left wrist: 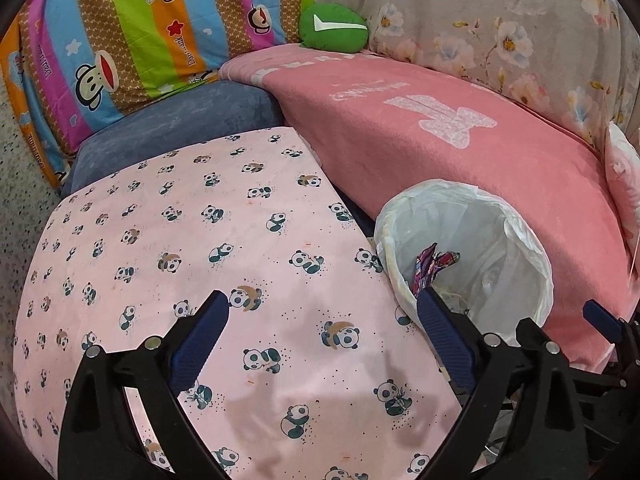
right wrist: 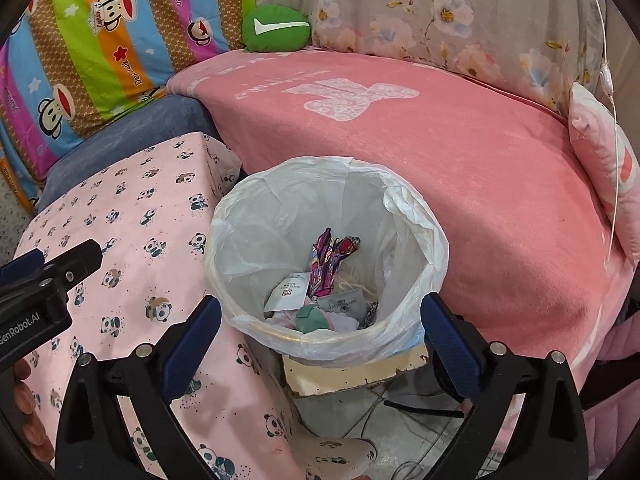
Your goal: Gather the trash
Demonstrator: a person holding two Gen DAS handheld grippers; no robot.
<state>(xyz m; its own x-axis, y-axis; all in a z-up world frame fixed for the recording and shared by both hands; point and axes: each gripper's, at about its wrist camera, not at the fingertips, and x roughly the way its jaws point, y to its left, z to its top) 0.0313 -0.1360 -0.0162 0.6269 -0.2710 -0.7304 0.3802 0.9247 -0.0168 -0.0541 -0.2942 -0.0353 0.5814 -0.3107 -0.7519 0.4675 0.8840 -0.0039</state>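
Note:
A waste bin lined with a white plastic bag [right wrist: 416, 224] stands between the panda-print table and the pink sofa. Inside lie a purple patterned wrapper [right wrist: 326, 262], white paper tags [right wrist: 290, 290] and other scraps. My right gripper [right wrist: 320, 320] is open and empty, just above the bin's near rim. My left gripper [left wrist: 322, 316] is open and empty over the pink panda cloth [left wrist: 180, 240], with the bin [left wrist: 524, 248] to its right. The wrapper [left wrist: 430, 266] shows inside the bin there too.
A pink blanket [right wrist: 460, 160] covers the sofa seat behind the bin. A green cushion [right wrist: 276, 28], a striped monkey-print quilt [right wrist: 100, 40] and a floral cover [right wrist: 460, 20] lie behind. A pink pillow [right wrist: 604, 168] is at the right. Cables [right wrist: 400, 404] run on the floor under the bin.

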